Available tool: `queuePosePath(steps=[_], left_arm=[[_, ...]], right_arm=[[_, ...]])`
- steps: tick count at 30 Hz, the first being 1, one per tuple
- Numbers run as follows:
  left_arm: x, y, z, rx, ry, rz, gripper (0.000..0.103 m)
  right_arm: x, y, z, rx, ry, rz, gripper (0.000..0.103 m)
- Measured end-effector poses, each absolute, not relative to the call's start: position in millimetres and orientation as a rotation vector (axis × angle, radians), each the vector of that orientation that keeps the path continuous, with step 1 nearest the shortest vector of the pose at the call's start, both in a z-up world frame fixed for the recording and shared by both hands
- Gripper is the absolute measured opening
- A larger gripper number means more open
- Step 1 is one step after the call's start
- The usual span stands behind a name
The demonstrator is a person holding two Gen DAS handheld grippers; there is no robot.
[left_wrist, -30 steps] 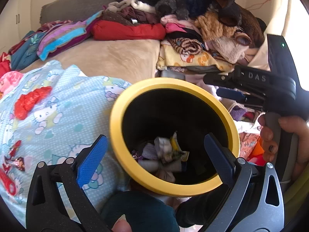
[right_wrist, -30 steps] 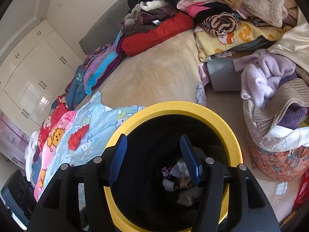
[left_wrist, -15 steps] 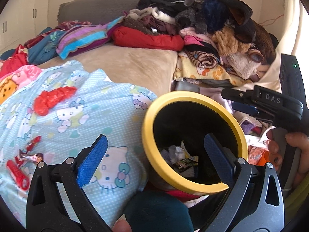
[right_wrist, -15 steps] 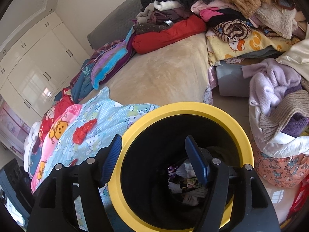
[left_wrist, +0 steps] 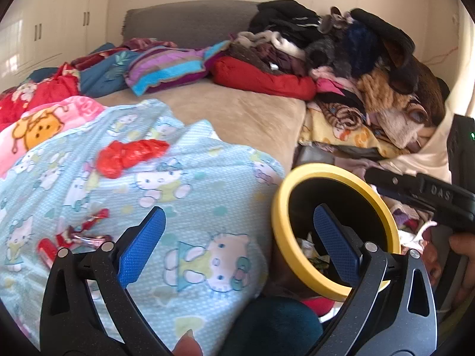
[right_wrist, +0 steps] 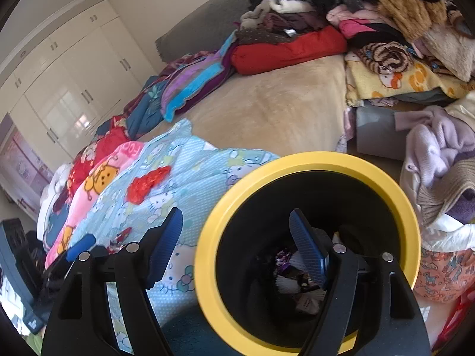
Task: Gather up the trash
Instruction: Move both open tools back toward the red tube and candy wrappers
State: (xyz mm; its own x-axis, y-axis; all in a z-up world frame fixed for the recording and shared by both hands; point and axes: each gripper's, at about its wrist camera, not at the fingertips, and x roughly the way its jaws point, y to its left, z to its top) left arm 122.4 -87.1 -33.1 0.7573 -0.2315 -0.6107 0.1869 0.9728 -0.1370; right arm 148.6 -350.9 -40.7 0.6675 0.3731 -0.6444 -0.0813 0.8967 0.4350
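The bed (left_wrist: 243, 118) carries a blue cartoon blanket (left_wrist: 193, 207). The yellow-rimmed bin (right_wrist: 308, 160) stands at its near right, already holding trash. A crumpled red wrapper (left_wrist: 130, 154) lies on the blanket, far left: light, soft, crinkly; pinch its bunched middle. Left claw (left_wrist: 237, 243) gapes wide, empty. Right claw (right_wrist: 237, 243), jaws just opening, holds nothing.

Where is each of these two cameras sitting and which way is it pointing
Left wrist: on the left gripper, jaws open, facing down onto the blue blanket with red wrappers; a fingertip and the right gripper in a hand show.
Right wrist: on the right gripper, empty jaws just opening, looking into the bin.
Shared: bin, blanket, clothes pile.
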Motion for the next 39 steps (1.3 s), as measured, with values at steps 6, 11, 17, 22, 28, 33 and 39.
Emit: queuePosePath(steps=[6,11,17,22,28,33,39], left_arm=[[121,-60,-28,-0.108,0.655,-0.173,0.092],[120,-42,-26,-0.134,0.645,-0.133,0.092],[118,-24,-26,-0.159,0.638,-0.095,0.092],[116,-11,-27,-0.177,0.629,-0.068,0.092],[113,8,-26,-0.187,0.604,-0.028,0.092],[112,26,-27,-0.205,0.598,0.004,0.092],[111,53,-35,-0.242,0.604,0.051,0.092]], right_arm=[[144,-326,-35,0.36,0.773,0.311,0.074],[140,-307,-32,0.336,0.761,0.351,0.076],[138,-286,-34,0.308,0.765,0.389,0.077],[135,-270,-39,0.295,0.777,0.416,0.078],[133,-248,-40,0.269,0.777,0.444,0.078],[134,-222,-41,0.242,0.782,0.488,0.078],[139,-185,-45,0.205,0.811,0.552,0.078]])
